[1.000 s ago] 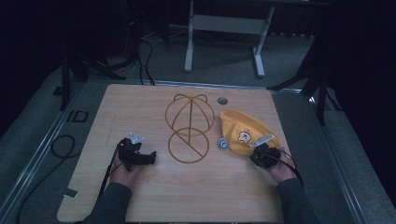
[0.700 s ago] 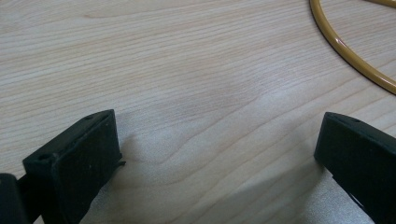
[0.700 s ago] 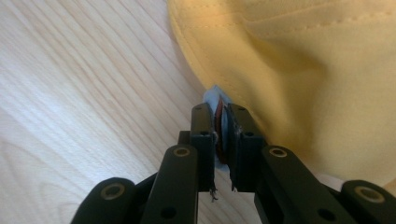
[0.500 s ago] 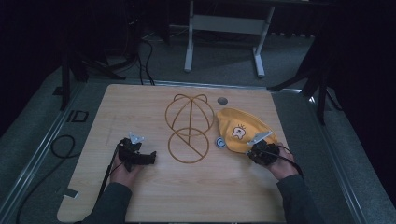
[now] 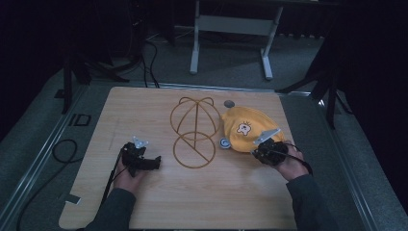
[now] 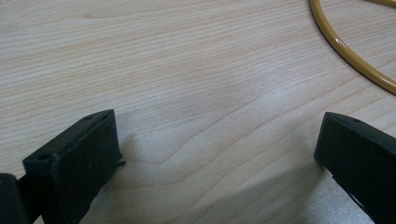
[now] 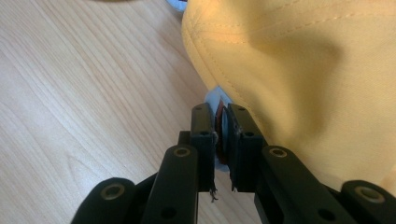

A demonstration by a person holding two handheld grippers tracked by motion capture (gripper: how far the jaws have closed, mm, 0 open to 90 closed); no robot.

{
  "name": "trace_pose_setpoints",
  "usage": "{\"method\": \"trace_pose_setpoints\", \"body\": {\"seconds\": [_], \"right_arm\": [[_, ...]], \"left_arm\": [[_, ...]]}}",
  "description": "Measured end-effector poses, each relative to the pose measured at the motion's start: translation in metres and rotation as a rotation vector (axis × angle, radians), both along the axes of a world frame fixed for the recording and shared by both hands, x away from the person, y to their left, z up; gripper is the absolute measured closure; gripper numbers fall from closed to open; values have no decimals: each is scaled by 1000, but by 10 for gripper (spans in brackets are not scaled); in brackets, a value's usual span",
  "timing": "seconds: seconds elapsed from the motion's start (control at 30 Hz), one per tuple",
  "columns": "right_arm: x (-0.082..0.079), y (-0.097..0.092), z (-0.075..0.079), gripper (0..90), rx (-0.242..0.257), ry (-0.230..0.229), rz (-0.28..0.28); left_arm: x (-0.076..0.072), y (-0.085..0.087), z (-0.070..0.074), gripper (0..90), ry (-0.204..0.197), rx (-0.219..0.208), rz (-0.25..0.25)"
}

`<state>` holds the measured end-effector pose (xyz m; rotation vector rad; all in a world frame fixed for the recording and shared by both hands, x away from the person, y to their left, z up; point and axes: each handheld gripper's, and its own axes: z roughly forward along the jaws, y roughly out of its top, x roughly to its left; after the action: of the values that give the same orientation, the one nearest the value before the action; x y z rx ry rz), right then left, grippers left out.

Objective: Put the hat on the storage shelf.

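Progress looks early to me: my right gripper (image 7: 219,140) pinches the near edge of the yellow cap (image 5: 248,129), jaws pressed together on the fabric, while the cap lies flat on the table (image 5: 144,106) just right of the wire cap stand (image 5: 195,132), which holds nothing. My left gripper (image 5: 143,161) rests spread wide on bare wood. Lifting and seating the cap is what remains, I judge.

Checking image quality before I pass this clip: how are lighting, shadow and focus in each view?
High view: dim overall, surroundings nearly black, the light wooden table and yellow fabric cap legible but soft. Left gripper view: evenly lit, wood grain sharp, soft shadow between the left tongs. Right gripper view: bright, cap seams sharp, the right tongs slightly blurred up close.
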<state>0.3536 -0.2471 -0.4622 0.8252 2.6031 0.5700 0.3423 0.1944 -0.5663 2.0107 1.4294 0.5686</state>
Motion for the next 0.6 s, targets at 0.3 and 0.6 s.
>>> {"method": "trace_pose_setpoints", "body": {"seconds": [0.3, 0.6], "right_arm": [[2, 1, 16, 823, 32, -14, -4], [2, 0, 38, 823, 88, -38, 6]], "left_arm": [[0, 0, 0, 1, 2, 1, 1], [0, -1, 0, 1, 1, -2, 5]]}}
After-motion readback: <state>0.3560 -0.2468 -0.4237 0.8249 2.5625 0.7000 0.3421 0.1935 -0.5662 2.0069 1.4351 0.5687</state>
